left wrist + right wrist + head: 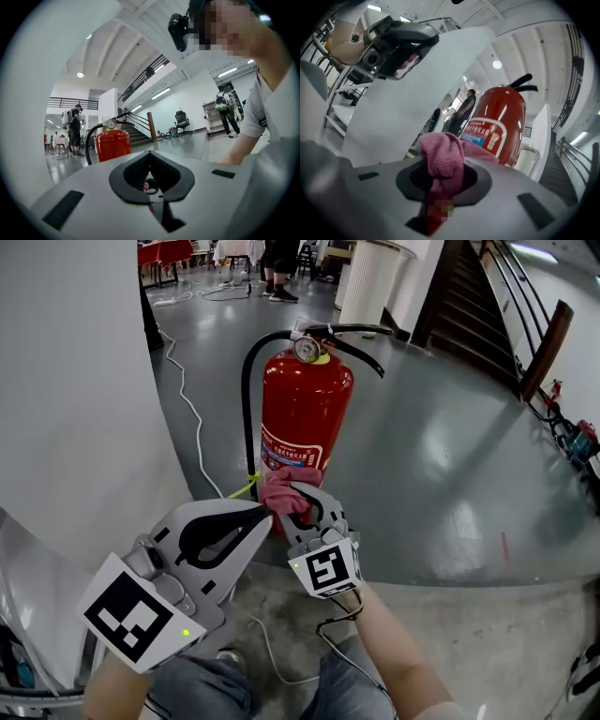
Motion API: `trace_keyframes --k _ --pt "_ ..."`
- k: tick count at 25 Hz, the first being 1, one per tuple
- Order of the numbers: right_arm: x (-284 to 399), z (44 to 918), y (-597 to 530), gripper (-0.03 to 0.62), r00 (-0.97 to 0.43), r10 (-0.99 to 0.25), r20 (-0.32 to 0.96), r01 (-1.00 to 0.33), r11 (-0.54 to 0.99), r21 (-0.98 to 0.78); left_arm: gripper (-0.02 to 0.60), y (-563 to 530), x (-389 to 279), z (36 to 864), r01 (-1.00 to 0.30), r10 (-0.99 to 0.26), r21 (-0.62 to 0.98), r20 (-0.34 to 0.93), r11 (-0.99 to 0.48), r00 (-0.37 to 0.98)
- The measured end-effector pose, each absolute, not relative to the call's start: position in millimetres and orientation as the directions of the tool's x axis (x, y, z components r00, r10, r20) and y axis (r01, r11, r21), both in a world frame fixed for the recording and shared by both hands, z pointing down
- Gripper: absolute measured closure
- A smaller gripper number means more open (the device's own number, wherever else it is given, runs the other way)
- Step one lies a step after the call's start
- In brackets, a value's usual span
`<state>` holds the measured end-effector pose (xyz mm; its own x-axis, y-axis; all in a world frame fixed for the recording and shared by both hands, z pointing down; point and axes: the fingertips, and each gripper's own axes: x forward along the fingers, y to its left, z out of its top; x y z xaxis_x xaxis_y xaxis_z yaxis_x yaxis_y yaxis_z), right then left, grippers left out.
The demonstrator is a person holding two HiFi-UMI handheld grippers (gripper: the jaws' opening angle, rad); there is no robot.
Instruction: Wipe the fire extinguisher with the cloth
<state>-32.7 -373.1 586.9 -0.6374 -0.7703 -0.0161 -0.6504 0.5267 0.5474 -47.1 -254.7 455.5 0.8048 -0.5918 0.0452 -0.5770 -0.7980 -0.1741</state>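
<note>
Currently, the pink cloth (284,491) is being gripped by the right tool (302,507), whose jaws are closed down on a bunched fold of it. The free part is being pressed against the lower body of the red fire extinguisher (305,413). The extinguisher is standing upright on the grey floor (441,456), its long axis vertical, straight ahead of the right tool and touching the cloth. Most of its length rises above the contact point, so the next wiping stroke is judged to be wanted upward along the cylinder or around it. The left tool (265,514) is being held just beside the right one, a little left of the extinguisher's base. Its jaws are together at the tips and nothing is gripped between them; only a speck of pink is being glimpsed through their opening in the left gripper view. The right tool is the nearer one to the work. The extinguisher's foot is being hidden by the cloth and the tools, its far side is not being shown, and the label's print is too small to be read.
</note>
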Motion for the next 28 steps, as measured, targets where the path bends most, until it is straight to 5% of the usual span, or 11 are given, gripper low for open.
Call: trace_keyframes --k 12,19,28 --pt "-34 647 -373 0.517 -0.612 -0.786 0.091 -0.637 0.557 0.533 0.574 -251 -46 478 -0.567 -0.583 -0.166 0.063 -0.806 0.810" --pt "-21 715 -375 0.517 -0.554 -0.770 0.318 -0.590 0.632 0.503 0.574 -250 -45 478 -0.562 -0.581 -0.183 0.068 -0.806 0.811" --pt "-19 655 -377 0.517 -0.586 -0.777 0.229 -0.582 0.600 0.549 0.574 -247 -29 476 -0.547 -0.571 -0.204 0.083 -0.812 0.817"
